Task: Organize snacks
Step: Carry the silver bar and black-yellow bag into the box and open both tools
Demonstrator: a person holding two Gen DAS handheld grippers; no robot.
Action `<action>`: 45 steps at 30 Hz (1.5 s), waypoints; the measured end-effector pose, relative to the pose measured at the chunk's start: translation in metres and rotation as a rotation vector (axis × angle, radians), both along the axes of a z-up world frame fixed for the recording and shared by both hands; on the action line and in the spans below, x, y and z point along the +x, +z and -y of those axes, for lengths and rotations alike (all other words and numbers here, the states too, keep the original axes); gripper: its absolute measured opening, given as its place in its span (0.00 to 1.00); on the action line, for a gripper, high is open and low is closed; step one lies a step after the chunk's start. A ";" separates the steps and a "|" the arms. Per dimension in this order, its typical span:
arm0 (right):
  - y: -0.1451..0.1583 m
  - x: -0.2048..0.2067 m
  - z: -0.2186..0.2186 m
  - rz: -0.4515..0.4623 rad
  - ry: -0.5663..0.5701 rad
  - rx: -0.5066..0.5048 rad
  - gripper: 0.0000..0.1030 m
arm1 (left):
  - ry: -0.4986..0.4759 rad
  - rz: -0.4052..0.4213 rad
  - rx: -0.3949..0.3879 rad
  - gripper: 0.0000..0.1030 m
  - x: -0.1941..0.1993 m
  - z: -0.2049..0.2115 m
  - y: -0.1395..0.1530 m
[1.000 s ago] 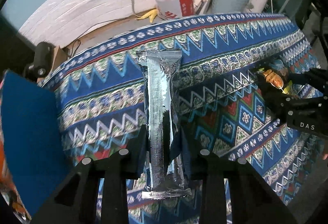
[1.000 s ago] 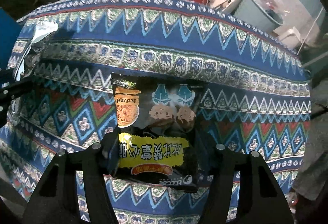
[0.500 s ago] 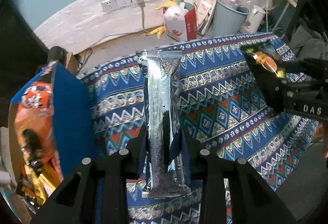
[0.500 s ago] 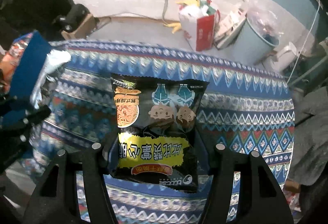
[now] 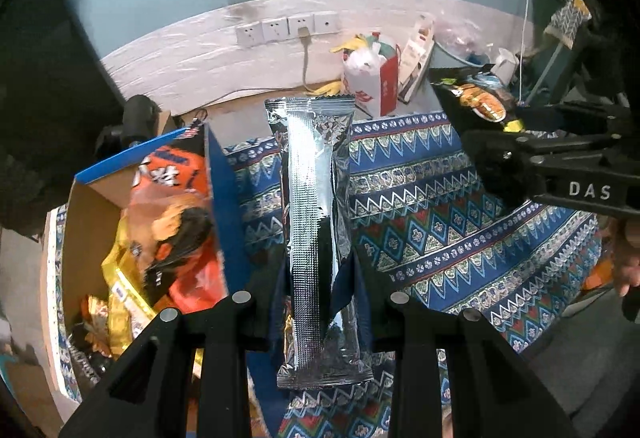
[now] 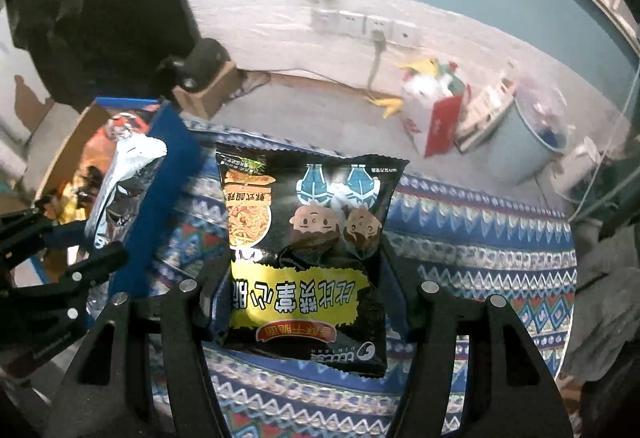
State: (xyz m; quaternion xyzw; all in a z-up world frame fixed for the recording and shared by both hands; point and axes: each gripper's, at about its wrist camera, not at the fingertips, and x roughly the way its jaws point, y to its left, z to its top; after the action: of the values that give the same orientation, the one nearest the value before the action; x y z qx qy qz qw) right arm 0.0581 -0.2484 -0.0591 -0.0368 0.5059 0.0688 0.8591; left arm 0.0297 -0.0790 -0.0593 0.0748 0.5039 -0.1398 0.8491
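At far left we are seeing the blue box (image 5: 218,197), snack bags inside. Our left gripper (image 5: 316,302) is pinching the silver packet (image 5: 316,222) above the patterned cloth (image 5: 420,222); our right gripper (image 6: 304,286) is clamping the black snack bag (image 6: 308,250), seemingly airborne.

Crinkled glossy foil wrapper (image 5: 316,222), shiny plastic snack bag (image 6: 308,258), woven patterned cloth (image 5: 440,222), cardboard box (image 5: 86,213).

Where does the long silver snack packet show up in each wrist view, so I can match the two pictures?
Left wrist view: silver packet runs up the centre, clamped in the left hand-held gripper.
Right wrist view: silver packet at the left edge, in front of the blue box.
Shared landmark: the row of wall sockets.
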 end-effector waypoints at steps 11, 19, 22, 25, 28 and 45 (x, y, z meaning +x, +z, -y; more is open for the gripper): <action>0.018 0.000 -0.054 0.032 0.088 0.007 0.59 | 0.051 0.040 -0.024 0.30 -0.012 -0.048 0.017; 0.024 0.010 -0.107 0.034 0.168 0.017 0.59 | 0.121 0.024 -0.060 0.30 -0.019 -0.100 0.020; 0.027 0.014 -0.135 0.035 0.207 0.016 0.59 | 0.157 0.022 -0.073 0.30 -0.019 -0.120 0.021; 0.029 0.018 -0.163 0.034 0.243 0.021 0.59 | 0.203 0.023 -0.085 0.30 -0.016 -0.146 0.021; 0.028 0.022 -0.187 0.031 0.274 0.024 0.59 | 0.248 0.023 -0.085 0.30 -0.015 -0.168 0.016; -0.003 0.049 -0.263 -0.057 0.346 0.060 0.59 | 0.374 -0.080 -0.137 0.38 -0.008 -0.226 -0.032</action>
State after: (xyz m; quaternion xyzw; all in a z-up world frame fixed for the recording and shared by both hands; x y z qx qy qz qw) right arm 0.1068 0.0146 -0.0625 -0.0957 0.5140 0.2320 0.8203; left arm 0.0218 0.1469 -0.0917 -0.0836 0.5317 -0.0162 0.8427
